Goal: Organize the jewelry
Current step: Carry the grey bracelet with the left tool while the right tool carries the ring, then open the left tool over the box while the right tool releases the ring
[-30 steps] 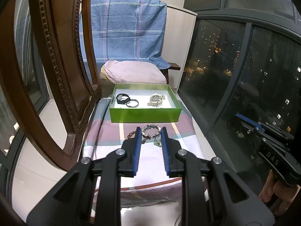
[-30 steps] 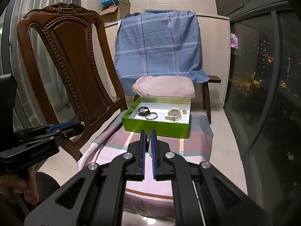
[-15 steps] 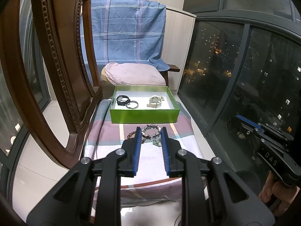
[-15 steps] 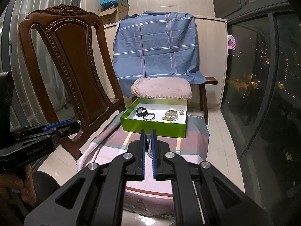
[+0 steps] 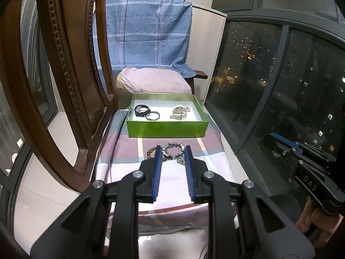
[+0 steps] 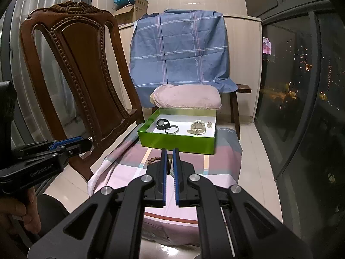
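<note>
A green box [image 5: 166, 129] stands on a striped cloth and holds a black watch [image 5: 141, 109], a metal bangle [image 5: 152, 116] and a cream watch [image 5: 179, 112]. In front of it on the cloth lie a dark beaded bracelet [image 5: 173, 150] and a brown bead bracelet [image 5: 151, 152]. My left gripper [image 5: 172, 151] hovers above them, slightly open and holding nothing. In the right wrist view, my right gripper [image 6: 170, 152] is shut and empty, short of the green box [image 6: 176, 143], and it hides most of the loose bracelets.
A carved wooden chair [image 6: 86, 75] stands close on the left. Behind the box are a pink cushion [image 6: 187, 96] and a blue checked cloth [image 6: 179, 47]. Dark window glass [image 5: 280, 86] runs along the right. Tiled floor [image 6: 252, 142] surrounds the cloth.
</note>
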A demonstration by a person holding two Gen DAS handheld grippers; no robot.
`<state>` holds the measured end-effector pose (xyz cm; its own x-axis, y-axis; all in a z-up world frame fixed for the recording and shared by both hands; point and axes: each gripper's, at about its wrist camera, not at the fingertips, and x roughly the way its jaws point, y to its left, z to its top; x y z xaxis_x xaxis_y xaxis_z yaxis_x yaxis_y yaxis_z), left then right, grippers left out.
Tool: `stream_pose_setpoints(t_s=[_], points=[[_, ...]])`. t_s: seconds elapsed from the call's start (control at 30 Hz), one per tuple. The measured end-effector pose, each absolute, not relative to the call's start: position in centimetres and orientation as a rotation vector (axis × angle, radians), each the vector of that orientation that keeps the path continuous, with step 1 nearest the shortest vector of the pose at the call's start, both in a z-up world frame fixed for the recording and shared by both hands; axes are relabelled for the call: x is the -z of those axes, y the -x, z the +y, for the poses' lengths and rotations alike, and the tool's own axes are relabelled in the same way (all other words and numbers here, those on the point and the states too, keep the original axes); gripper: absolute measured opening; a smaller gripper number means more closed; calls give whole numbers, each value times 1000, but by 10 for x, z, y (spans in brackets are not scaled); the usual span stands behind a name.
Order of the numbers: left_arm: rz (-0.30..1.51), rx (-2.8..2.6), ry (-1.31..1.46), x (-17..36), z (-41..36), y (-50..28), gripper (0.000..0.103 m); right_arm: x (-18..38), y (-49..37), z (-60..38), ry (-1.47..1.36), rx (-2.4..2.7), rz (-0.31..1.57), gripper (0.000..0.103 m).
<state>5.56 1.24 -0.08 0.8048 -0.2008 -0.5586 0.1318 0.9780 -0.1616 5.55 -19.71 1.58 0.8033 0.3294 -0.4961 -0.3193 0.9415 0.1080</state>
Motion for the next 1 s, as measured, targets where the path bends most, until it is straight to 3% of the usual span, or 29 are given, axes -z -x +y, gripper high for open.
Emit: stream_pose_setpoints(t_s=[0.37,0.6,0.8,1.0], points=[[619,202,122,-4,12,-105,21,-14,-99,-197,-24,-375,532,6],[616,237,135,-22,4,-217,21,-26,-203,-191,-53,-430,495,6],[802,209,158,45,2,-337,21,32,-316,-170,-114,-477,652,6],[946,198,166,107,2,-393,21,95,-379,-150,-134,-472,785,6]])
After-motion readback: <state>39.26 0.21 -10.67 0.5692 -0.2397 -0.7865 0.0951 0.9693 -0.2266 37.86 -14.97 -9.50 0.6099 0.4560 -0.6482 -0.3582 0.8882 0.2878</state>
